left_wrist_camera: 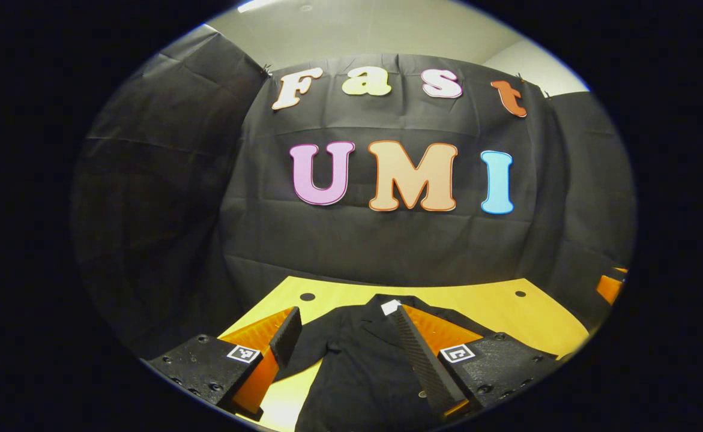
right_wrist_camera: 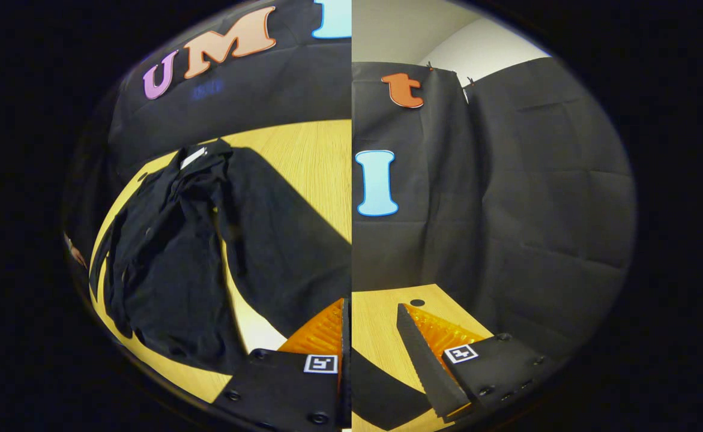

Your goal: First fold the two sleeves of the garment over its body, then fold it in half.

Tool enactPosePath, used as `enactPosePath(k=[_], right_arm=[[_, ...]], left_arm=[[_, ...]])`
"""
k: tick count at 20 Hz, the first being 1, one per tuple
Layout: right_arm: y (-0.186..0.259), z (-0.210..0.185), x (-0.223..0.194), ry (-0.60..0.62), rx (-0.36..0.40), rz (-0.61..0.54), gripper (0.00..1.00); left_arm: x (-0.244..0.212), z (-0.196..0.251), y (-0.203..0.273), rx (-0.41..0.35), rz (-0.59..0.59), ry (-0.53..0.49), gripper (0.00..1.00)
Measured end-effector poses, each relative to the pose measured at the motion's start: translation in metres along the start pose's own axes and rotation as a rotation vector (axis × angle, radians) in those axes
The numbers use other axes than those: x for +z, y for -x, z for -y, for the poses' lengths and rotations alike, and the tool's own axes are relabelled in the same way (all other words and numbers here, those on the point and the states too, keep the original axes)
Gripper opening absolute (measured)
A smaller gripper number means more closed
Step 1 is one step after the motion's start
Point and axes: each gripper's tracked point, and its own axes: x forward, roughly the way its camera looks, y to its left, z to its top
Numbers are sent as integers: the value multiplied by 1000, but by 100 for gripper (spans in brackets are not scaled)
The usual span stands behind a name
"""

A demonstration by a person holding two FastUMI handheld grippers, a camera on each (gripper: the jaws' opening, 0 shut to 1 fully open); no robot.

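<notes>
Garment [left_wrist_camera: 357, 366] lies flat on the table [left_wrist_camera: 495, 312] (sleeves unfolded) — left gripper [left_wrist_camera: 351, 354] wide, empty; right gripper [right_wrist_camera: 381, 354] likewise — next: pinch a sleeve.

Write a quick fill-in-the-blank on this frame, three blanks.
1. The garment lying on the table is ___ in colour.
2. The left gripper, above the garment, has its jaws ___.
3. The tag at the garment's collar is ___.
Missing words: black; open; white.
</notes>
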Motion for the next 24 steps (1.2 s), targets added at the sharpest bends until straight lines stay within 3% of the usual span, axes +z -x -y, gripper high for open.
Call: enactPosePath(k=[10,16,24], right_arm=[[1,-6,-18,2,9,-48,50],[-1,-9,-19,19,39,-63,50],[-13,-7,-33,-54,78,-112,50]], left_arm=[[-7,-19,8,31,-2,-4,92],[-17,-28,13,75,-14,43,92],[-18,-37,22,113,-18,-76,93]])
